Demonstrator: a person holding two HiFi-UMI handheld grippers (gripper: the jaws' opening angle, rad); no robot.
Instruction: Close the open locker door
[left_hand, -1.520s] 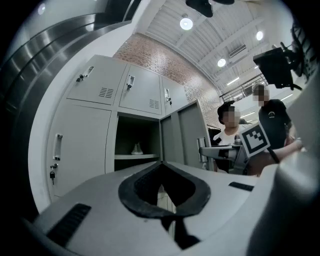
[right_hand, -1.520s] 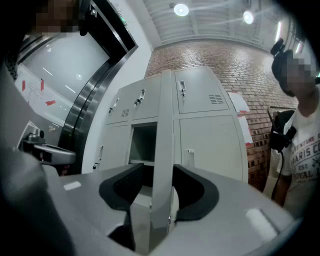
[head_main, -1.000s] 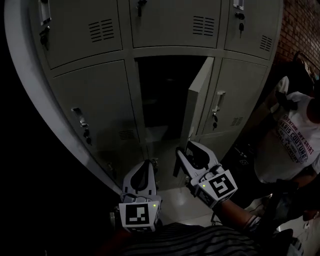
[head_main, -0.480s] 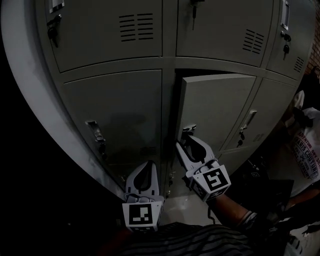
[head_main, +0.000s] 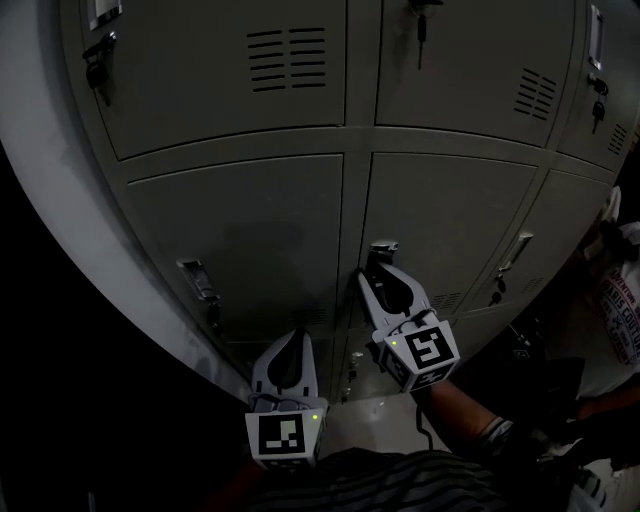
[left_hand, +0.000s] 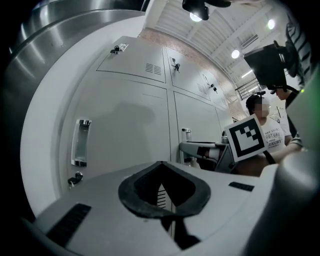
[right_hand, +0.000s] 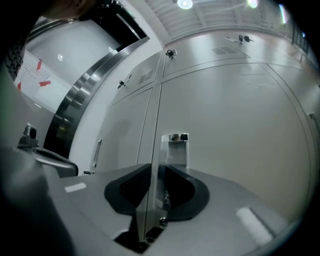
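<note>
**Locker door flush, right claw on its handle**

Faces a bank of grey lockers (head_main: 230, 70), seen steeply from above. Holds the right claw (head_main: 374, 264) against the locker door (head_main: 450, 240), which sits in the lower row, middle column. Pinches the bright metal handle (right_hand: 175, 144) near that door's left edge. Has the jaws drawn narrow, with the handle plate upright between the dark pads. Finds the door lying in line with the fronts on either side, its left edge tight beside the frame strip (head_main: 352, 240) that parts it from the neighbouring door (head_main: 240, 230).

Carries the left claw (head_main: 297, 338) lower and to the left, near the foot of that strip and apart from the right claw. Has its jaws together at the tips with nothing gripped. Shows only a slatted vent (left_hand: 160, 195) through the loop of the pads. Looks along this claw at the neighbouring door, with its pull bar (left_hand: 80, 142) and key lock (left_hand: 75, 179) off to the left.

Catches a second person (head_main: 622, 330) in a printed white shirt at the far right, beside the lockers.
</note>
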